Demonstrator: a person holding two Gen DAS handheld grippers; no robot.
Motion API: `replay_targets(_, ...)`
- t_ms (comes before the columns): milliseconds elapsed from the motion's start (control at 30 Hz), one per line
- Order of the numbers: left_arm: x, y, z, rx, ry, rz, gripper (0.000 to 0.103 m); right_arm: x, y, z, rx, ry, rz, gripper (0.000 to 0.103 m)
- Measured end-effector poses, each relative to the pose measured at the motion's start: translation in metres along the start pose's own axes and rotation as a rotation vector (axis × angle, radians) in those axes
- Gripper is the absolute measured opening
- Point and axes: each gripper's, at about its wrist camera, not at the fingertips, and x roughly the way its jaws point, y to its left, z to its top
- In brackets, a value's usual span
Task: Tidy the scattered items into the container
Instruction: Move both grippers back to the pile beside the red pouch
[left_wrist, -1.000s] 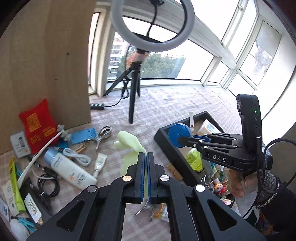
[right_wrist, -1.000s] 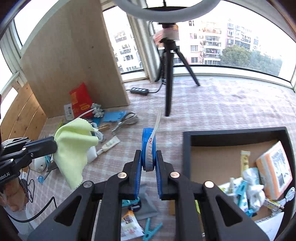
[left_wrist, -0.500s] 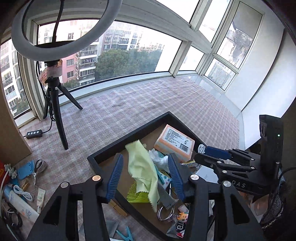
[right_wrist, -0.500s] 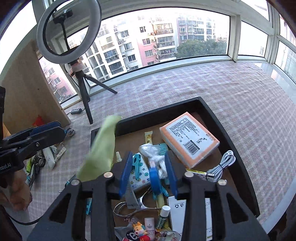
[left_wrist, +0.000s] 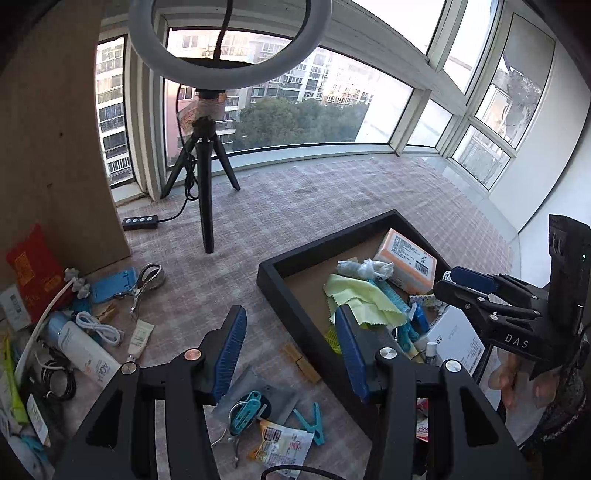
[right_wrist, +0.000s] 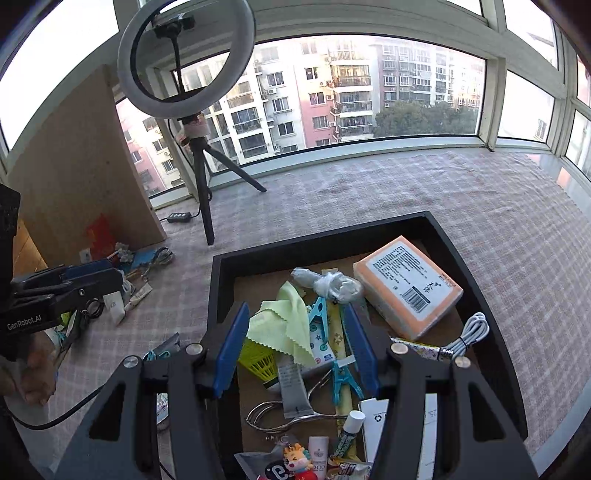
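Because the yellow cloth (right_wrist: 282, 325) already lies loose in the black tray (right_wrist: 216, 295), both grippers hang empty, the left gripper (left_wrist: 291, 347) with jaws apart above the tray's edge, the right gripper (right_wrist: 295, 347) opening over the tray's pile, nothing between its pads.

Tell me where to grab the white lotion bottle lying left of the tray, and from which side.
Grip the white lotion bottle across the middle of its round body, coming from above with the jaws set crosswise to its length. It lies flat on the tablecloth, blue cap end toward the clutter, so the sides of the bare body look easiest to reach.
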Motion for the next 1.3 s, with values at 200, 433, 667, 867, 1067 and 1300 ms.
replay_targets(200,-0.035,0.053,-0.051,-0.107,-0.002,0.117,0.047,0.01,0.058,-0.018,-0.227,0.017,0.072,0.053)
replay_targets(433,-0.084,0.125,-0.117,-0.284,0.002,0.279,0.047,0.02,0.103,-0.024,-0.292,0.048,0.053,0.053)
replay_targets(667,-0.124,0.186,-0.172,-0.446,0.0,0.379,0.047,0.035,0.164,-0.022,-0.282,0.123,0.221,0.053)
replay_targets(867,-0.141,0.227,-0.193,-0.609,-0.051,0.374,0.047,0.051,0.25,-0.025,-0.411,0.177,0.342,0.048)
replay_targets(1067,-0.128,0.26,-0.196,-0.737,-0.044,0.275,0.047,0.079,0.323,-0.018,-0.433,0.272,0.488,0.037)
replay_targets(1300,-0.098,0.272,-0.191,-0.783,-0.018,0.189,0.047,0.128,0.394,-0.016,-0.438,0.414,0.607,0.029)
